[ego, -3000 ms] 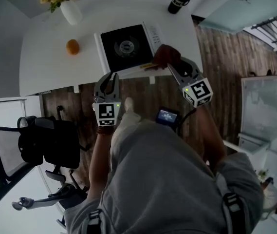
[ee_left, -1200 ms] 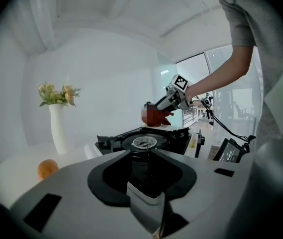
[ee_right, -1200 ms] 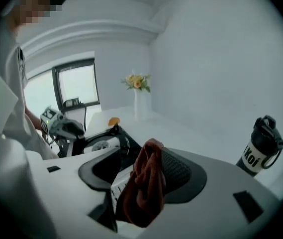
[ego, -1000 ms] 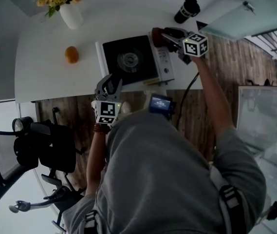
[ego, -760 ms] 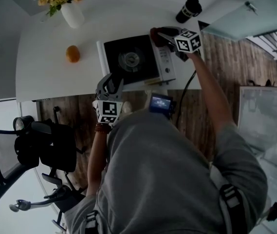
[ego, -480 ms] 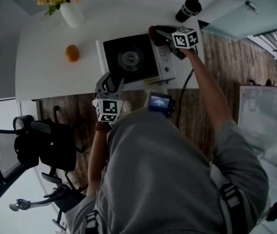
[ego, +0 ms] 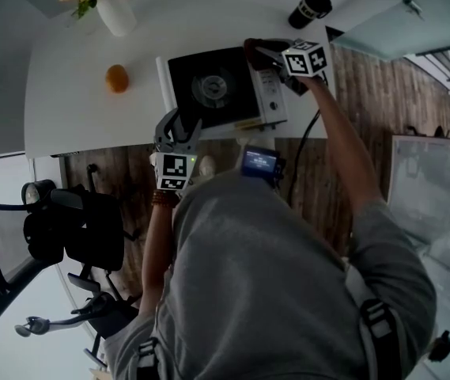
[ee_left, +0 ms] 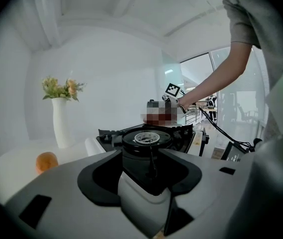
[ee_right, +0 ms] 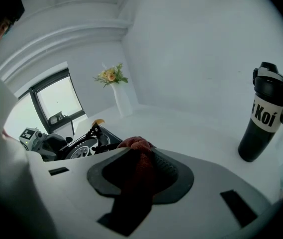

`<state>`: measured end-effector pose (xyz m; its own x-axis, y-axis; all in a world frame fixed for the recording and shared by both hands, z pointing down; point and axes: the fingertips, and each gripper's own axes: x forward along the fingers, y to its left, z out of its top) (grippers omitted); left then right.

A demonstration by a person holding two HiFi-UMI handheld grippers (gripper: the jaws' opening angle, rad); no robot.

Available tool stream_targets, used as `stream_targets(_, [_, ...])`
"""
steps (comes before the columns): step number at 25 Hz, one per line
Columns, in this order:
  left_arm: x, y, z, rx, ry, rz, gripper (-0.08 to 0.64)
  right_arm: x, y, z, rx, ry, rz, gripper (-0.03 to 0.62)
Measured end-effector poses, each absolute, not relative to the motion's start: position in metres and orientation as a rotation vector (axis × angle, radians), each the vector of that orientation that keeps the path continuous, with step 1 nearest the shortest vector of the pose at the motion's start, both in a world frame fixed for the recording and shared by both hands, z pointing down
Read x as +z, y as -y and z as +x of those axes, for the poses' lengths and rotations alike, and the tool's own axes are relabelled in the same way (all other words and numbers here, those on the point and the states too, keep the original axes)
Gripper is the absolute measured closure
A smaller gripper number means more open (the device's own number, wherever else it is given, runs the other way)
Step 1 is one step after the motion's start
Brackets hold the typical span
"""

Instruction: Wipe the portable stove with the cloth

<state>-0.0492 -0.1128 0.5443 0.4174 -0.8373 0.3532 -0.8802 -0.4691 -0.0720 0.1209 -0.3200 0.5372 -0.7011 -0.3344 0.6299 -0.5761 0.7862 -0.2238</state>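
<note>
The portable stove (ego: pixel 209 85), with a black top and a white control strip on its right, stands on the white table (ego: pixel 74 109). My right gripper (ego: pixel 261 54) hovers at the stove's far right corner. Its jaws have just been closing and are shut on the dark red cloth (ego: pixel 251 52), which bunches between them (ee_right: pixel 137 178). My left gripper (ego: pixel 175 122) is at the stove's near left corner. Its jaws have just been opening and stand open, with nothing gripped. In the left gripper view the burner (ee_left: pixel 146 137) lies straight ahead of them.
An orange (ego: pixel 116 77) and a white vase of flowers (ego: pixel 114 10) sit left of the stove. A black bottle (ego: pixel 309 5) stands at the table's far right corner. An office chair (ego: pixel 58 236) stands on the wooden floor to the left.
My right gripper carried the cloth from the table's front edge to the stove's far right corner, then sank slightly. The left gripper stayed at the near left corner.
</note>
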Motion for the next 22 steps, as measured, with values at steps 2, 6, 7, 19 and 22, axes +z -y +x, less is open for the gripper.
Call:
stream_targets(2, [0.545, 0.113, -0.049, 0.51, 1.533, 2.524, 0.321, 0.537, 0.314, 0.122, 0.554, 2.397, 0.657, 0.477])
stream_targets(6, [0.546, 0.114, -0.049, 0.502, 1.506, 2.526, 0.318, 0.536, 0.301, 0.123, 0.524, 2.404, 0.641, 0.477])
stream_targets(7, [0.546, 0.114, -0.049, 0.499, 1.506, 2.528, 0.316, 0.536, 0.297, 0.123, 0.518, 2.406, 0.636, 0.477])
stream_targets(19, [0.548, 0.114, -0.052, 0.479, 1.524, 2.489, 0.305, 0.536, 0.251, 0.127, 0.466, 2.413, 0.585, 0.477])
stream_targets(22, [0.548, 0.114, -0.053, 0.481, 1.533, 2.487, 0.305, 0.536, 0.241, 0.128, 0.454, 2.419, 0.586, 0.477])
